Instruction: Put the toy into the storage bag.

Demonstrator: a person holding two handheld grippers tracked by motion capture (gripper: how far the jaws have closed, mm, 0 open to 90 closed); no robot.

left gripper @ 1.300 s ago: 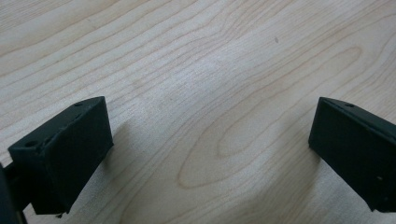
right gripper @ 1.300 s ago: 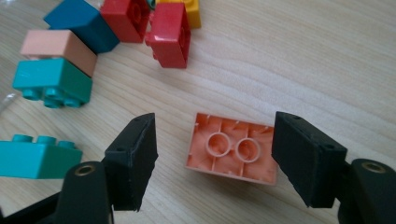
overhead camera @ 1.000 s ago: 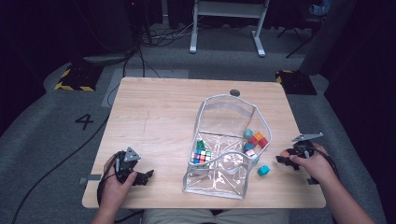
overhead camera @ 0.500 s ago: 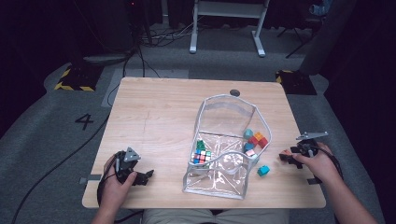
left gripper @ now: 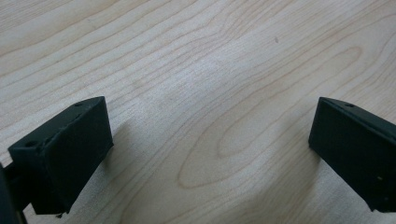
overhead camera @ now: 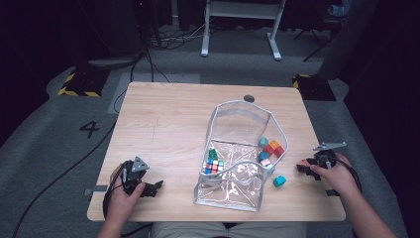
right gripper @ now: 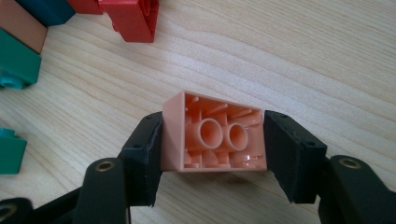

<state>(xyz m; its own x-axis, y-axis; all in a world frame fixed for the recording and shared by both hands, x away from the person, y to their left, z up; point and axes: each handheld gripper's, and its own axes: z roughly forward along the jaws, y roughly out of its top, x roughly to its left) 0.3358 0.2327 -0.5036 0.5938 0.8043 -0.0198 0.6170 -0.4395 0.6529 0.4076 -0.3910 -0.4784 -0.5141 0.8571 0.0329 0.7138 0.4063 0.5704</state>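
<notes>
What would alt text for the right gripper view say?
A peach plastic building brick, hollow underside facing the camera, sits clamped between the right claw's two black jaws above a pale wooden table. Red and teal bricks lie beyond.

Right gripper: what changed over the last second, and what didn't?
The right gripper has just been closing its jaws, which now press on both sides of a pink building brick lying hollow side toward the camera. The hand barely shifted on the table. Unchanged: left gripper open over bare wood, clear bag, teal brick beside it.
</notes>
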